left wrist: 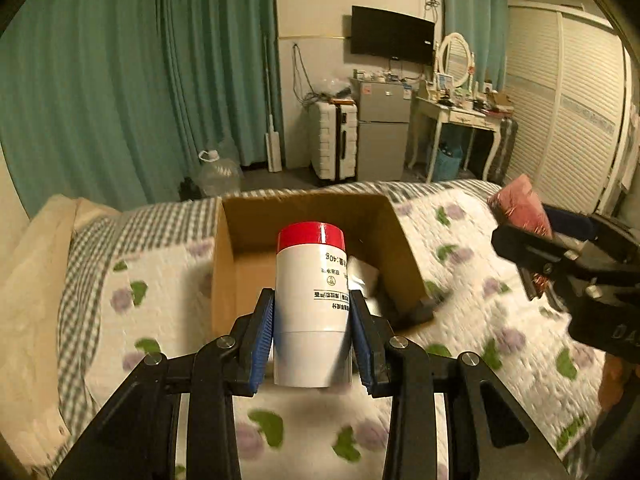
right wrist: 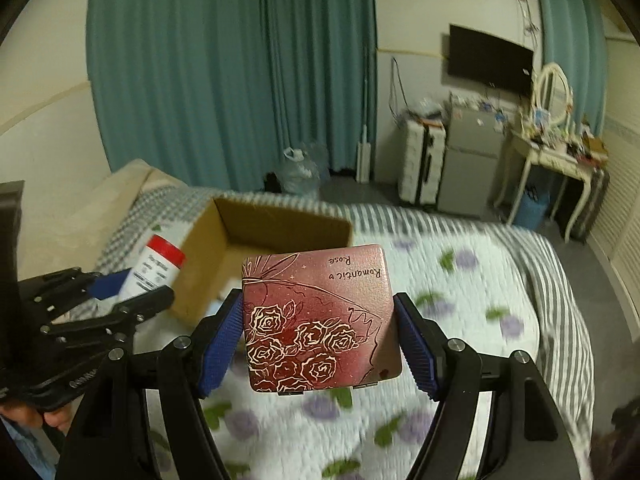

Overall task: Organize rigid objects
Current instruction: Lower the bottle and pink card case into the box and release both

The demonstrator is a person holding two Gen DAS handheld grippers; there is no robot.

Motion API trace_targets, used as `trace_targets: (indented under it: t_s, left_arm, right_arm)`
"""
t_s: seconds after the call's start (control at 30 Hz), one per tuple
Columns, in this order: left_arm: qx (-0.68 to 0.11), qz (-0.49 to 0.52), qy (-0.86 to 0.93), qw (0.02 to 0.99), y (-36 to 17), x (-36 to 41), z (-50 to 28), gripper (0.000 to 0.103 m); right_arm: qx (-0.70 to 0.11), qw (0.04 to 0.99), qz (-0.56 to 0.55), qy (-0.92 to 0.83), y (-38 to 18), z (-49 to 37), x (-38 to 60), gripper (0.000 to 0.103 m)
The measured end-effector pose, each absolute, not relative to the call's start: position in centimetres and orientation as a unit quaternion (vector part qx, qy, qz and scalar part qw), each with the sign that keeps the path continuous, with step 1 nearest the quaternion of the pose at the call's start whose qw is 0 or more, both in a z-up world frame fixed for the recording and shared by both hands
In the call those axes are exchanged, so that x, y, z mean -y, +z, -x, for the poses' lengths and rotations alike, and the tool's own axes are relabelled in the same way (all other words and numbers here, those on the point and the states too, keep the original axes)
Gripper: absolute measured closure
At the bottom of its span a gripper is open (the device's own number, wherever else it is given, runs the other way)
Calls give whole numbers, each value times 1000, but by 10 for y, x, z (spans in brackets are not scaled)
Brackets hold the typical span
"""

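Left gripper [left wrist: 312,320]: clamped on the white bottle [left wrist: 311,304] with a red cap, held above the bed [left wrist: 168,280] before the cardboard box [left wrist: 304,216].
Right gripper [right wrist: 320,340]: clamped on the red rose tin [right wrist: 320,320], above the floral quilt.
Box: open, on the bed.

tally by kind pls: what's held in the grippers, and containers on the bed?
Red-capped white bottle, in the left gripper: 1
Red rose-print tin, in the right gripper: 1
Open cardboard box on the bed: 1
Total: 3
The box already holds something white, too hidden to identify or count.
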State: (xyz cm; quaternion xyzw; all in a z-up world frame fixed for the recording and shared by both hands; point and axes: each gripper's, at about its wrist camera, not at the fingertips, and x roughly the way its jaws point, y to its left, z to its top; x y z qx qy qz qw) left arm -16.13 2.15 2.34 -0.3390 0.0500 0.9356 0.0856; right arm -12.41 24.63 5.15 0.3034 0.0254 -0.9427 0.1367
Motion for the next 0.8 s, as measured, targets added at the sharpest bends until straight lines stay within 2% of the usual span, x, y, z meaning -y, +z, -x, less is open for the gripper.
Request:
trace_targets:
  t_s: [0.2, 0.57, 0.67, 0.73, 0.8]
  left_arm:
    - [-57, 356, 930, 69, 5, -20, 215, 67]
    - [-67, 400, 912, 62, -52, -26, 263, 66]
    - [-62, 402, 911, 70, -56, -27, 265, 62]
    - [-63, 384, 919, 60, -50, -26, 262, 43]
    - [-63, 367, 927, 52, -41, -23, 259, 43]
  right_arm:
    - [-27, 154, -288, -945, 57, 165, -227, 30]
    - [-1, 155, -322, -934, 1, 219, -231, 30]
    - [1, 156, -325, -933, -5, 224, -233, 30]
    - [3, 156, -327, -932, -7, 225, -234, 30]
    - [4, 156, -327, -932, -5, 226, -234, 30]
